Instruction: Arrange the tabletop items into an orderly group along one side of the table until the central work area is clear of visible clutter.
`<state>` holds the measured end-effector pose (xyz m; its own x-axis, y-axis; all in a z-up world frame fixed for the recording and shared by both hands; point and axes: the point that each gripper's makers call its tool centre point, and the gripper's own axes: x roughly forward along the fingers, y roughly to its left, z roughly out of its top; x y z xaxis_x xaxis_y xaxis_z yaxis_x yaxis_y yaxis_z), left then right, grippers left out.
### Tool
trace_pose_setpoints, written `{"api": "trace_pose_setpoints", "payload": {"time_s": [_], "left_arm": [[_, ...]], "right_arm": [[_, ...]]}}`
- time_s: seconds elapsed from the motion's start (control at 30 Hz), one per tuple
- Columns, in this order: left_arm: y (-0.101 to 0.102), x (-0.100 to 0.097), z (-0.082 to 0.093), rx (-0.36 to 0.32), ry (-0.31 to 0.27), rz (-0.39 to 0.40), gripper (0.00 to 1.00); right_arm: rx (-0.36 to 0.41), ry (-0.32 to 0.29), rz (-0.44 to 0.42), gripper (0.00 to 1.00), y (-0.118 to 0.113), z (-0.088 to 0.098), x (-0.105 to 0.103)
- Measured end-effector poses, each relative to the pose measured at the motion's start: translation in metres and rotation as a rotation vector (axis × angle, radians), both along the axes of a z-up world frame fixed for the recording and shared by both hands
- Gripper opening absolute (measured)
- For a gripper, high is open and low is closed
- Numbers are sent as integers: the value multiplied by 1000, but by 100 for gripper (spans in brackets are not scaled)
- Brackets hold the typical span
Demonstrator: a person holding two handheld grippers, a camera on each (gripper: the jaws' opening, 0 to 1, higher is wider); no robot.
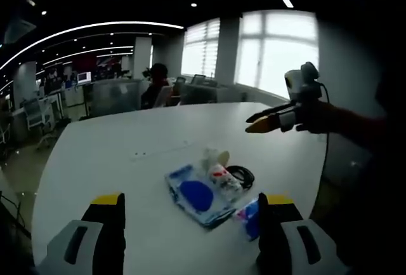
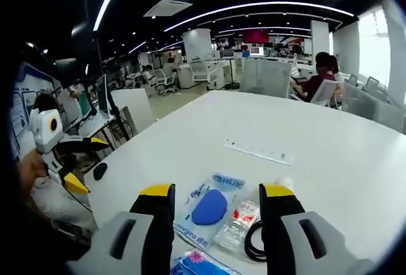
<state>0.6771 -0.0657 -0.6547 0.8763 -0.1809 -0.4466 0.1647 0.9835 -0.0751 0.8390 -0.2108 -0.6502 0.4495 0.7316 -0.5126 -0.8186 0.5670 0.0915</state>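
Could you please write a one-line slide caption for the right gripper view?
Open right gripper hovers over blue-printed packet, small clear packet and black ring on white table.

A broad white round-cornered desk [image 1: 127, 154] carries a close cluster near one edge: a clear plastic packet with a blue oval inside [image 2: 209, 208], a small clear sachet with red print [image 2: 238, 223], a black coiled cable [image 1: 241, 174] and a blue-and-pink packet [image 1: 248, 216].

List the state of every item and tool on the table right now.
Left tool: open, empty.
Right tool: open, empty.
Blue-and-clear packet: flat on table, untouched.
Small red-print packet: lying beside it.
Black coiled cable: looped, on table.
Blue-pink packet: lying near table edge.
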Motion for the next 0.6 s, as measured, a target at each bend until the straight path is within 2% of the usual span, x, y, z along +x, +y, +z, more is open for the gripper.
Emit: {"api": "trace_pose_setpoints", "payload": {"time_s": [0.1,0.6], "left_arm": [[-3,1,1,3,2,-9,85],[-5,6,-7,8,18,-44,86]], "right_arm": [[-13,0,15,49,1,0,4],[-47,24,52,49,10,-21,21]]}}
